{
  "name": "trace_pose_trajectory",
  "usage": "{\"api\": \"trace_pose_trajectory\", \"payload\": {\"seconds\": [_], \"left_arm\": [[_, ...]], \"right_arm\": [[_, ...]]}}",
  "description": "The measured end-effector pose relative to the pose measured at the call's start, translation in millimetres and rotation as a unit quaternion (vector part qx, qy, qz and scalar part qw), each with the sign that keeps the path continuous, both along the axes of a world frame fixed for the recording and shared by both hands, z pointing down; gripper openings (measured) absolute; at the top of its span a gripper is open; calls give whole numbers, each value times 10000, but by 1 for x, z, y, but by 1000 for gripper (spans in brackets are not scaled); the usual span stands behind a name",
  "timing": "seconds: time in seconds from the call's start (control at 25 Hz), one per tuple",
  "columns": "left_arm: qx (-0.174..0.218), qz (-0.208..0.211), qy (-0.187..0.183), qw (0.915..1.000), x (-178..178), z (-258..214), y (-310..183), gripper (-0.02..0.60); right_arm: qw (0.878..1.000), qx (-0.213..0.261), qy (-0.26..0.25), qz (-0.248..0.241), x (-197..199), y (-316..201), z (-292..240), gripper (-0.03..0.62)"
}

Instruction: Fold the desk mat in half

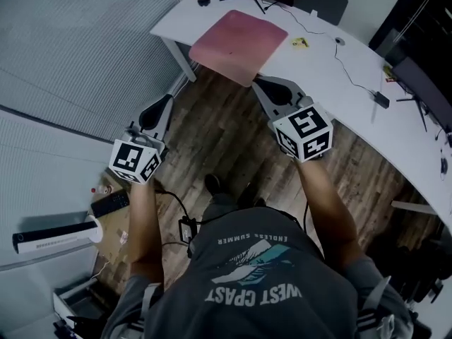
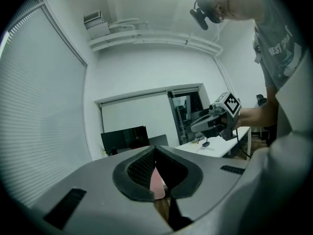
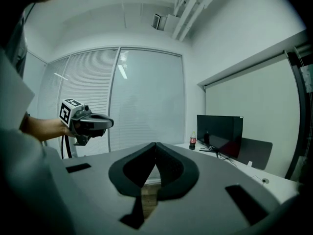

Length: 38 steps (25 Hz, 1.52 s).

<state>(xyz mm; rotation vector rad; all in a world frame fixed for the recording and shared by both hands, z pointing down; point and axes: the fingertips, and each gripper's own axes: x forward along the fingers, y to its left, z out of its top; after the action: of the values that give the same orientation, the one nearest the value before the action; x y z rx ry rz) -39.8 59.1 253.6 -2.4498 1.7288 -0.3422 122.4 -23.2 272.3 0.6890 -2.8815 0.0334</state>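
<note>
Pink rectangular desk mat [image 1: 239, 44] lies unfolded; left gripper [image 1: 167, 99] and right gripper [image 1: 260, 84], both closed empty, should open before pinching its near corners.

The left gripper view shows only a sliver of the mat [image 2: 157, 182]. The yellow item [image 1: 301, 42] on the table [image 1: 321, 73] is too small to tell; the table's right end is cut off.

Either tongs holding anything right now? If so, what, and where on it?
Nothing is held. The left tongs and right tongs are both shut and empty, short of the desk. The desk mat lies on it, untouched.
</note>
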Motion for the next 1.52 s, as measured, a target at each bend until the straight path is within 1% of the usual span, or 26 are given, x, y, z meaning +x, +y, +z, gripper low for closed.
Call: {"api": "trace_pose_trajectory", "payload": {"seconds": [0.12, 0.32, 0.48, 0.68, 0.96, 1.32, 1.44, 1.52], "left_arm": [[27, 260, 82, 9996, -5, 3, -28, 17], [62, 827, 230, 9963, -19, 12, -92, 17], [58, 1176, 352, 9924, -39, 19, -136, 17], [-32, 1541, 331, 9875, -70, 27, -177, 17], [-66, 1847, 320, 9823, -109, 37, -218, 17], [-106, 2039, 322, 9784, -153, 55, -252, 17], [-116, 2095, 241, 9774, -162, 64, -259, 17], [-113, 2102, 107, 9775, -168, 73, -263, 17]], "right_arm": [[9998, 8, 106, 187, -3, -13, 4, 25], [9970, -34, 293, 709, -12, -48, 12, 26], [9934, -23, 416, 1072, -30, -75, 18, 25], [9885, -6, 530, 1415, -57, -105, 22, 25], [9825, -27, 630, 1754, -93, -132, 30, 26], [9747, 59, 934, 2029, -125, -157, 40, 26], [9726, 89, 1111, 2040, -131, -161, 49, 26], [9722, 156, 1222, 1993, -136, -165, 55, 26]]}}
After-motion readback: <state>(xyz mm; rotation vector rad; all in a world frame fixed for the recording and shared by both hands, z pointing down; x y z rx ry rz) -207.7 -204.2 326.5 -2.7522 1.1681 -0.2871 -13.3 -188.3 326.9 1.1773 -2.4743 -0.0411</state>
